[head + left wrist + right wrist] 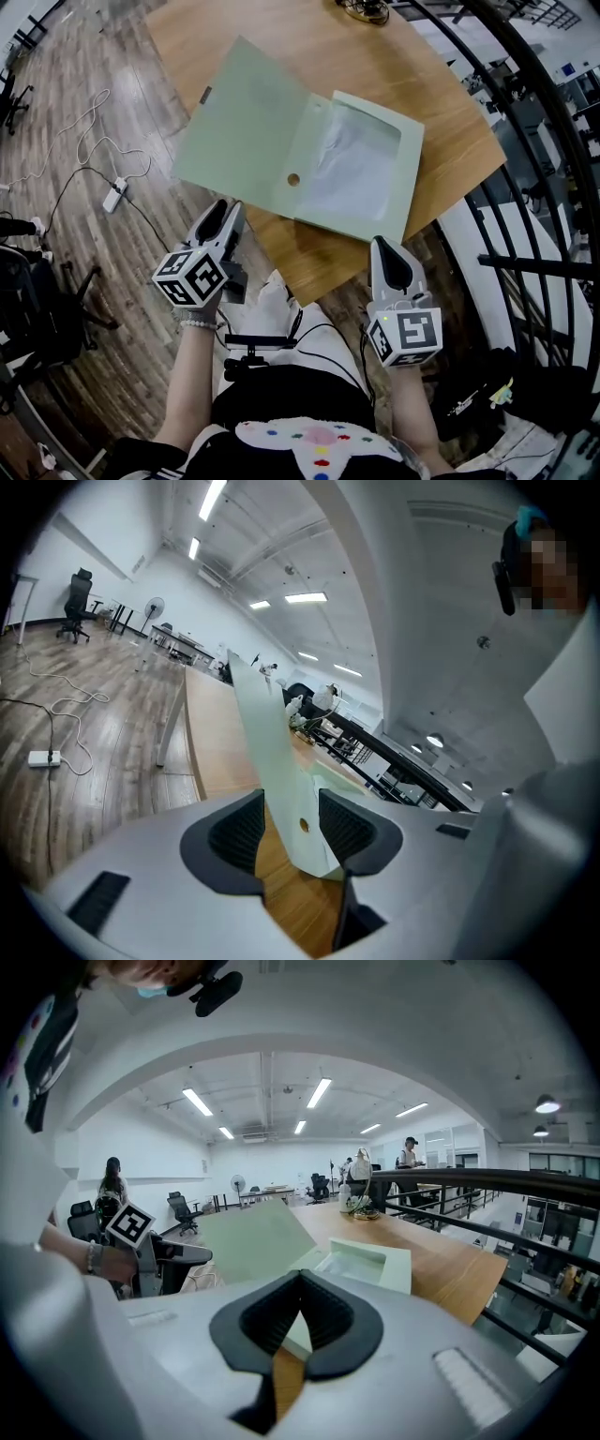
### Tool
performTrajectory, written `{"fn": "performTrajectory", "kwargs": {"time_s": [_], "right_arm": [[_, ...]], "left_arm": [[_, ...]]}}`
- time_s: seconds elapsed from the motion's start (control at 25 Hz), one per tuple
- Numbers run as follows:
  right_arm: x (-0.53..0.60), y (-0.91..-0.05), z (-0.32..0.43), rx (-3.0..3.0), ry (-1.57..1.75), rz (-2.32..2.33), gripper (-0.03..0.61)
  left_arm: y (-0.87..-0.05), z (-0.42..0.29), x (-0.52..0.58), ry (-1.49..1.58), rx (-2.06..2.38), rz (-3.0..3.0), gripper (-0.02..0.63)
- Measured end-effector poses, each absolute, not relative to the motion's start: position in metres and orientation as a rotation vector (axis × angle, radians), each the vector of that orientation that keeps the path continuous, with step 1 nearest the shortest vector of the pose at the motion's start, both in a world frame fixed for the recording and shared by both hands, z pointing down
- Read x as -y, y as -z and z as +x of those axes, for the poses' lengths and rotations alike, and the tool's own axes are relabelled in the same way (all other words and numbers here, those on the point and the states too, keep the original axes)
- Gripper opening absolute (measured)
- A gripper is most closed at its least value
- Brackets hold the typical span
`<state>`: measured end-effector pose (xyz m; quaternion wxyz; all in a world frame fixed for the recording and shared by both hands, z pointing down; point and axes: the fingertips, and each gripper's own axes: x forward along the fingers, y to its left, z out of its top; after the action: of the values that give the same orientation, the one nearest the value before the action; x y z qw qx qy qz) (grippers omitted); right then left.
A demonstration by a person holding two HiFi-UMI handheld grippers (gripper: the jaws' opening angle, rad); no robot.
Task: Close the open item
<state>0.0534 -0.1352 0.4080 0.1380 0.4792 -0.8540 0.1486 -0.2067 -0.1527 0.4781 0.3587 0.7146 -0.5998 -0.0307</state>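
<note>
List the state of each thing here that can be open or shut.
Folder: open, lid out to the left.
Left tool: open, lid edge between its jaws, not clamped.
Right tool: shut, empty.

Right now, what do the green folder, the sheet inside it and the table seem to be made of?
Green folder: likely stiff plastic or coated card, matt; its raised cover stays flat, without glare.
Sheet inside: thin plastic or paper, whitish and softly wrinkled; I cannot tell which.
Table: wood or wood-look laminate, smooth, with visible grain.
</note>
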Motion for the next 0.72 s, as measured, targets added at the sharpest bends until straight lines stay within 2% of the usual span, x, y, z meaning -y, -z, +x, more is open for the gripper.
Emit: {"fn": "performTrajectory", "kwargs": {"time_s": [0.72], "right_arm": [[0.151, -0.433, 0.087, 2.339, -0.432, 1.528, 0.008]], "left_arm": [[-0.514, -0.204, 0.184, 0.094, 1.545, 1.789, 0.178]]}}
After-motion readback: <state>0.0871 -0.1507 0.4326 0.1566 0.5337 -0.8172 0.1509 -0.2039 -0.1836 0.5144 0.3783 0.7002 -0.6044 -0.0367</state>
